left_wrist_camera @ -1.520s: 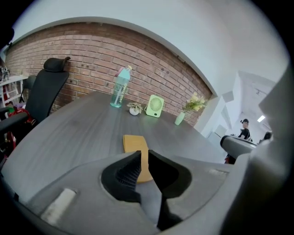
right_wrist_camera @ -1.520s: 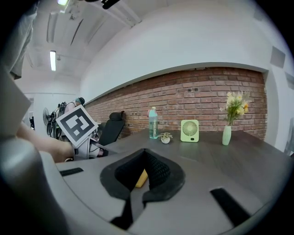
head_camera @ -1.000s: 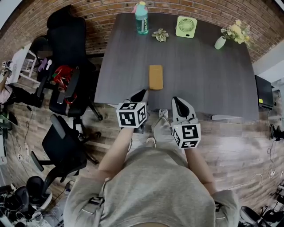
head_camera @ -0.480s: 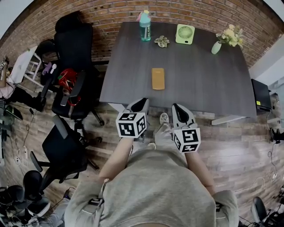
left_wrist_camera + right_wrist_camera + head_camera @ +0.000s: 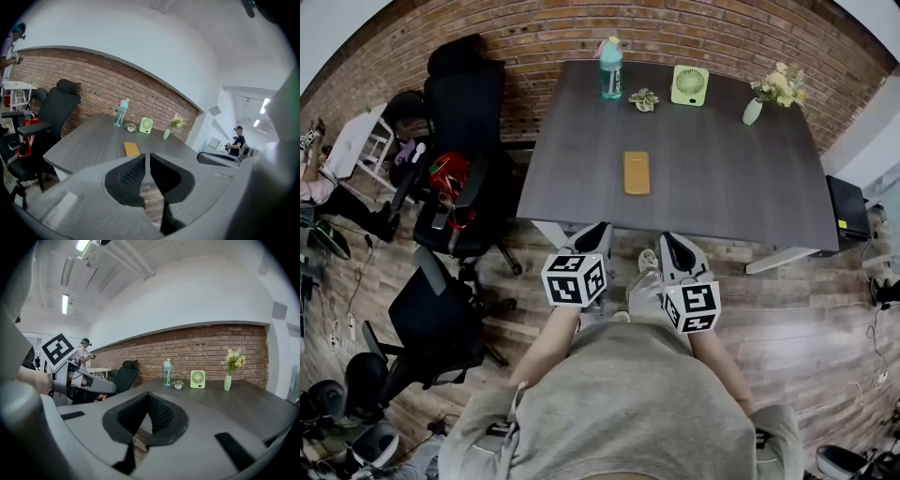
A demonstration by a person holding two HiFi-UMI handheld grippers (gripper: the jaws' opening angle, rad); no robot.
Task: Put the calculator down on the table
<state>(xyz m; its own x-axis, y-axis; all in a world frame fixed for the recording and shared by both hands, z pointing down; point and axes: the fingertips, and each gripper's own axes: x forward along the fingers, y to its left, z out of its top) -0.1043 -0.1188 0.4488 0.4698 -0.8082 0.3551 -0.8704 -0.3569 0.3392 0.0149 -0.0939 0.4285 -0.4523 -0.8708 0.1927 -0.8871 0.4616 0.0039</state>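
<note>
In the head view the calculator (image 5: 637,172) is too small for me to make out its keys, and my hands are hidden behind the marker cubes of my left gripper (image 5: 596,230) and right gripper (image 5: 668,240). In the right gripper view the gripper's own body covers the near part of the table (image 5: 243,404), calculator included. The person (image 5: 237,140) far off in the left gripper view is small and blurred.
</note>
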